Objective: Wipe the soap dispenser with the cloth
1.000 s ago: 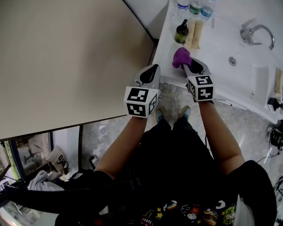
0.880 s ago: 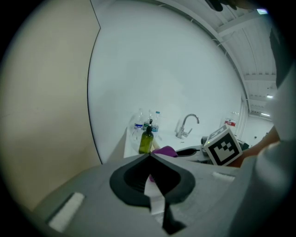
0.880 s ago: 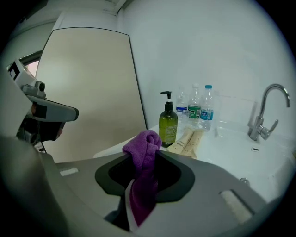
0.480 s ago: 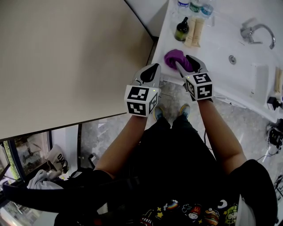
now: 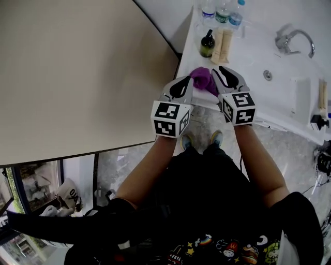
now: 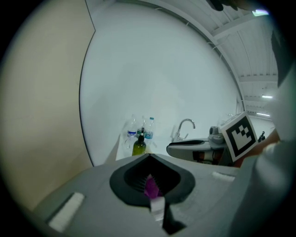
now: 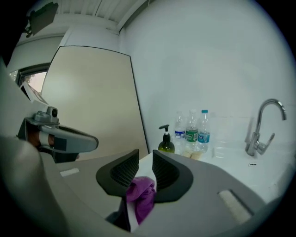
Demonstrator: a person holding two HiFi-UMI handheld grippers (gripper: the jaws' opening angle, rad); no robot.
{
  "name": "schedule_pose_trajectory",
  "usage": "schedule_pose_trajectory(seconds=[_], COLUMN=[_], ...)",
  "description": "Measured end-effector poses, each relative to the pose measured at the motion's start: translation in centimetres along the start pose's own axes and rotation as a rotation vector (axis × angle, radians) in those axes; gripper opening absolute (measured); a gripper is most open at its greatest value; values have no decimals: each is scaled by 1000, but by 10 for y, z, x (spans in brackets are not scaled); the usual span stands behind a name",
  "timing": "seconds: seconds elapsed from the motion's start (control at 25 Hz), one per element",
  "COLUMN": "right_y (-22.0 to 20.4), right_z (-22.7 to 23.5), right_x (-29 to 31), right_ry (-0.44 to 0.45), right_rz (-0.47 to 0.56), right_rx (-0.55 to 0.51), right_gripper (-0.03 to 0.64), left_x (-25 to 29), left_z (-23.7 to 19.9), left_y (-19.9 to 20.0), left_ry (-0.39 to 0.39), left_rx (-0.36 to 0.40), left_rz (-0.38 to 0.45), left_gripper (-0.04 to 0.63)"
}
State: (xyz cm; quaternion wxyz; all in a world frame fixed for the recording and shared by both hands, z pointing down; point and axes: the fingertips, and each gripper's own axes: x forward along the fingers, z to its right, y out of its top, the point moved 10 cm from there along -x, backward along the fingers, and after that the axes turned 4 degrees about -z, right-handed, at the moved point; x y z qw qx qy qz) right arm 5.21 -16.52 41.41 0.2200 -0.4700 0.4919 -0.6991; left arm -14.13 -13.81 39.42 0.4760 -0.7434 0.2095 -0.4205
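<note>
Head view: half a second earlier the crumpled purple cloth point(image 5: 202, 78) was lying spread on the near left edge of the white sink counter point(image 5: 248, 49), with the right gripper point(image 5: 220, 74) opened wide over it. Now its jaws have just been closing, and the cloth is pinched between them and bunched up. From this the cloth is judged to have been re-gripped, so the wiping itself is not yet begun. The dark green plastic soap dispenser point(image 5: 207, 44) with a black pump is left untouched, upright at the far left of the counter, well apart from the cloth and just in front of three clear water bottles point(image 5: 221, 11). The left gripper point(image 5: 185, 82) is held just left of the cloth, and both forearms are stretched forward side by side. Left gripper view: the jaws are seen drawn together with nothing clamped, a sliver of purple cloth point(image 6: 151, 186) is glimpsed through the hollow between them, and the soap dispenser point(image 6: 139, 144) stands ahead. Right gripper view: the ribbed pads are closed on a fold of the cloth point(image 7: 141, 194), most of which hangs below them. The gripper is pointed slightly downward, towards the soap dispenser point(image 7: 165, 142) farther along the counter.
</note>
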Motion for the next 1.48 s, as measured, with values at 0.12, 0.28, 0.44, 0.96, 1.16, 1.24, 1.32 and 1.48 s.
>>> schedule_pose_trajectory(seconds=[0.12, 0.28, 0.44, 0.96, 1.16, 1.24, 1.32, 1.48], right_y=[19, 44, 57, 58, 58, 58, 57, 54], right_z=[4, 9, 14, 7, 8, 9, 10, 11], right_x=[-17, -37, -50, -68, -72, -73, -73, -73], right_ry=[-25, -29, -27, 14, 18, 17, 17, 19], right_rz=[62, 154, 195, 192, 186, 184, 180, 169], right_rx=[-5, -16, -47, -68, -56, -56, -55, -53], right_gripper=[67, 25, 25, 23, 23, 23, 23, 23], left_x=[0, 3, 6, -3, -7, -8, -8, -6], left_z=[9, 17, 26, 48, 51, 51, 51, 52], left_y=[14, 33, 48, 65, 65, 67, 66, 64], left_ry=[-10, -14, -18, 6, 15, 17, 19, 23], left_rx=[19, 50, 74, 113, 122, 125, 123, 118], left_rz=[28, 71, 101, 160, 180, 186, 187, 184], left_gripper=[1, 1, 1, 1, 1, 1, 1, 1])
